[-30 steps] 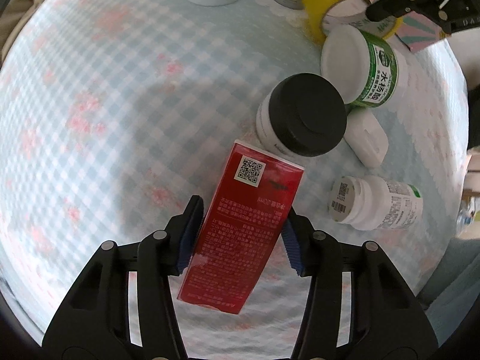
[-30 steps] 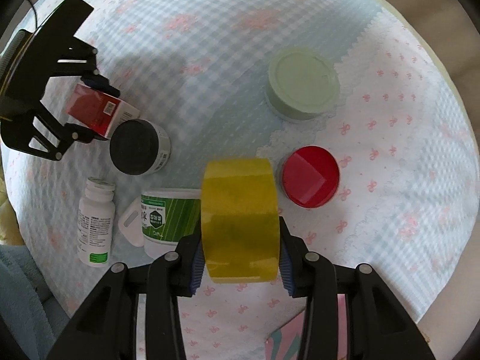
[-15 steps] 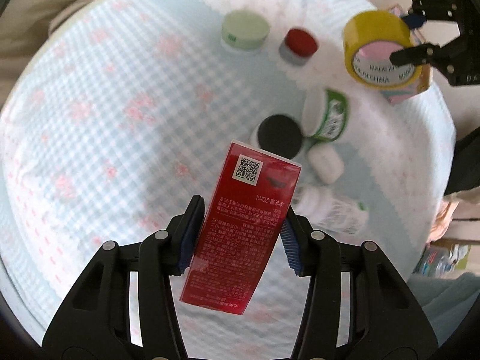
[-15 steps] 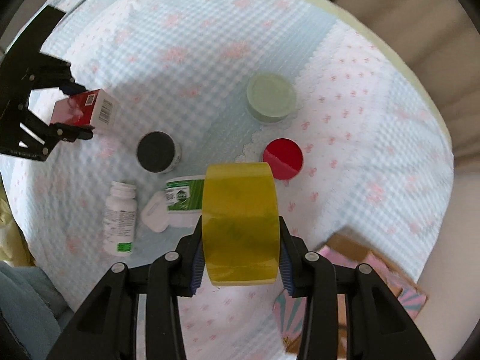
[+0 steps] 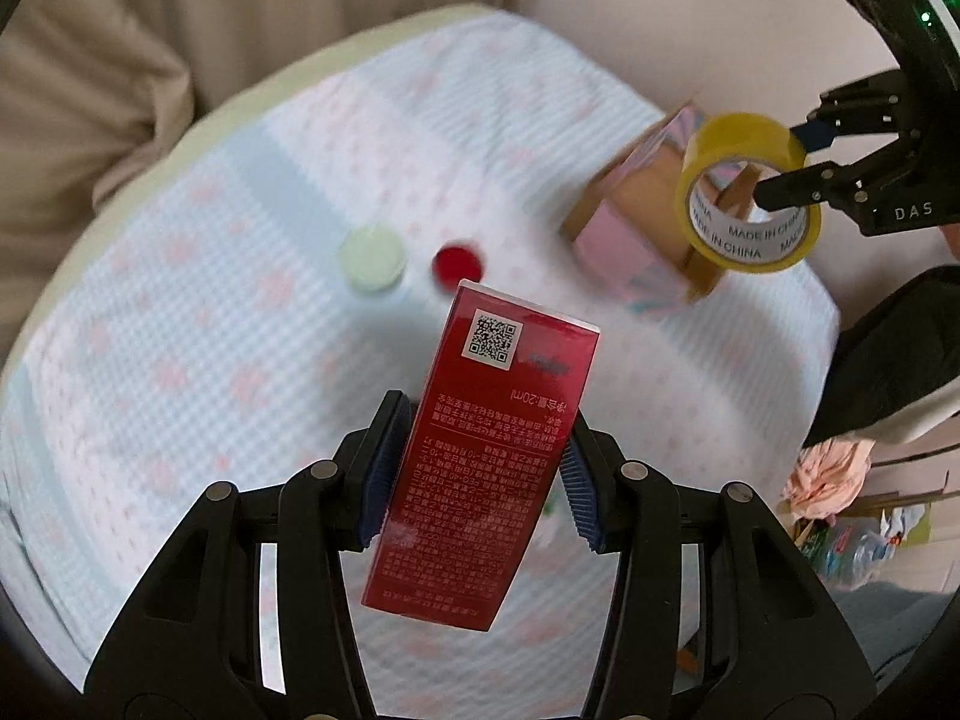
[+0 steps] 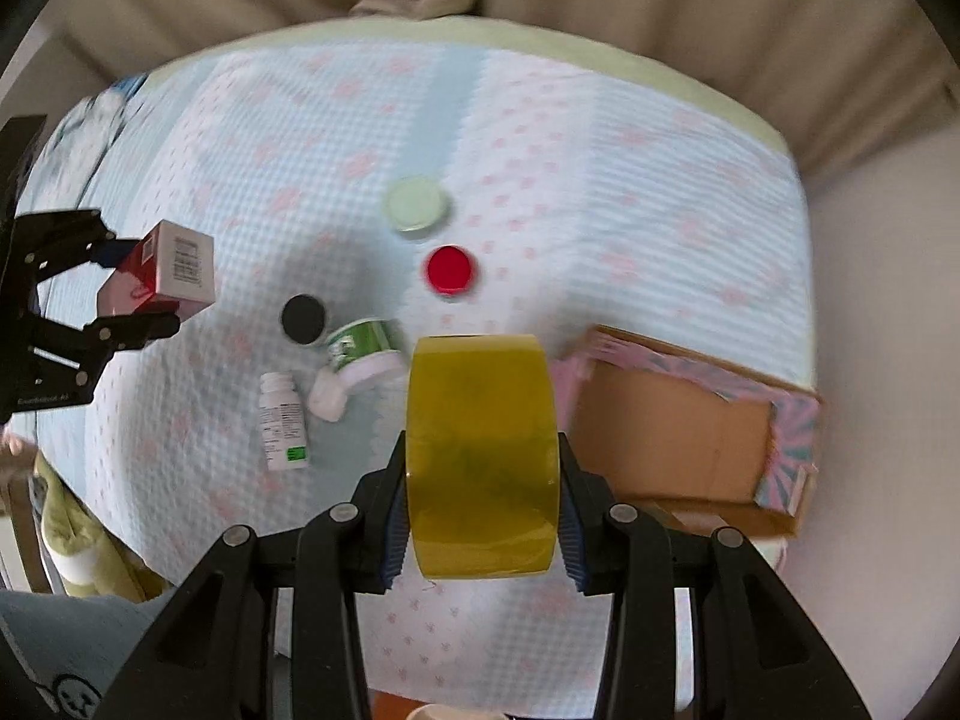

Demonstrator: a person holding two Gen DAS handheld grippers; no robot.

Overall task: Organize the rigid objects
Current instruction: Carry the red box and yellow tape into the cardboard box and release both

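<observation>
My left gripper (image 5: 477, 471) is shut on a red box (image 5: 474, 468) with a QR code, held high above the bed. It also shows at the left of the right wrist view (image 6: 157, 273). My right gripper (image 6: 480, 501) is shut on a yellow tape roll (image 6: 482, 456), also lifted; the roll shows in the left wrist view (image 5: 747, 201) in front of an open cardboard box (image 5: 636, 228). That box (image 6: 690, 426) lies to the right of the roll.
On the checked bed cover (image 6: 600, 150) lie a pale green lid (image 6: 417, 204), a red lid (image 6: 449, 269), a black-lidded jar (image 6: 304, 318), a green-labelled tub (image 6: 363, 348), a small white case (image 6: 329, 399) and a white pill bottle (image 6: 282, 420). Curtains hang behind.
Both grippers have risen well above the bed with their loads, so the objects look smaller. The cardboard box has come into view on the right.
</observation>
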